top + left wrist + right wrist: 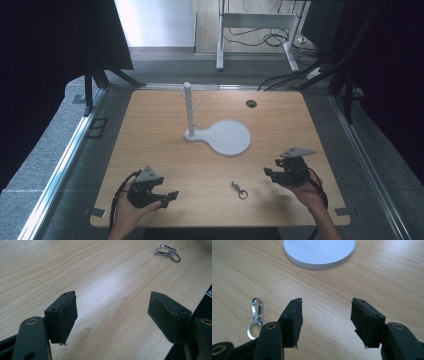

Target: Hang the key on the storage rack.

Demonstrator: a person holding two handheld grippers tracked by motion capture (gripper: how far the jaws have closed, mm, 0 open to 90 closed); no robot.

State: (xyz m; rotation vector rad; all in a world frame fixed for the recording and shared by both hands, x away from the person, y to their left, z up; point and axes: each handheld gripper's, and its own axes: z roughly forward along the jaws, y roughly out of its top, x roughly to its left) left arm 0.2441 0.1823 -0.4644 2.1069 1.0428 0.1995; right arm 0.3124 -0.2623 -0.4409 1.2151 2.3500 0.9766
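On the light wooden worktop [150, 130] a small silver metal snap clip with a ring [239, 189] lies between the released, empty left gripper [169, 198] and right gripper [269, 174], nearer the person than the white round-based peg stand [227, 136]

A wooden table [150, 130] is carrying a white stand [227, 137] whose round base is lying flat near the middle, with an upright post [188, 107] bearing short pegs rising from its left end. A small metal clasp with a ring [239, 189] is lying near the front edge, between the two hands. The left gripper [168, 198] is resting at the front left, jaws parted, and the right gripper [270, 167] is hovering at the front right.
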